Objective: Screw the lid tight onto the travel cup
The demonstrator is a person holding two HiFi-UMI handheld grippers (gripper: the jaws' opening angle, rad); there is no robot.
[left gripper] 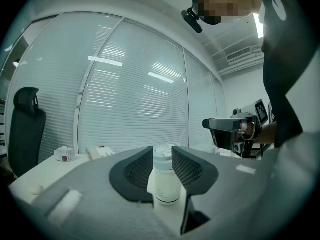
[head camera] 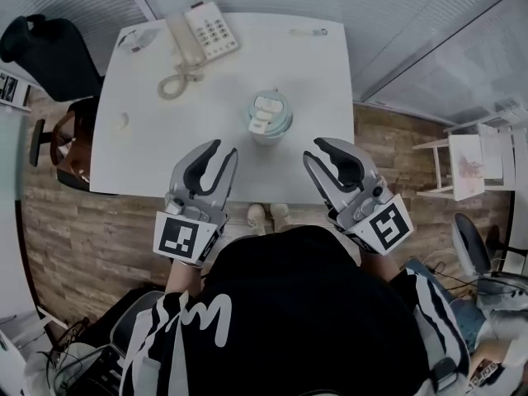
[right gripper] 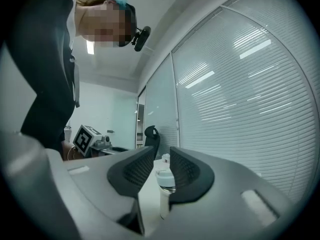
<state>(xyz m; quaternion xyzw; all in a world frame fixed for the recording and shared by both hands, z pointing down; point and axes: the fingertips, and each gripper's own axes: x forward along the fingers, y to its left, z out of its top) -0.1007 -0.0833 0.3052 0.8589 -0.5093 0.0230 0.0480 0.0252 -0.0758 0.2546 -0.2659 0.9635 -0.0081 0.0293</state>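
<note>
The travel cup [head camera: 270, 115] stands upright on the white table [head camera: 165, 155], pale with a light blue-grey lid on top. Both grippers hover near the table's front edge, short of the cup and apart from it. My left gripper [head camera: 224, 150] is to the cup's near left, my right gripper [head camera: 313, 150] to its near right. In the left gripper view the cup [left gripper: 166, 183] shows through the narrow gap of the jaws, well beyond them. The right gripper view shows the cup [right gripper: 164, 181] the same way. Each gripper is slightly open with nothing between its pads.
A corded desk telephone [head camera: 202, 35] lies at the table's far side. A small pale object [head camera: 122, 122] sits near the left edge. A black office chair [head camera: 49, 52] stands to the left and a white shelf [head camera: 466, 167] to the right. Window blinds run behind the table.
</note>
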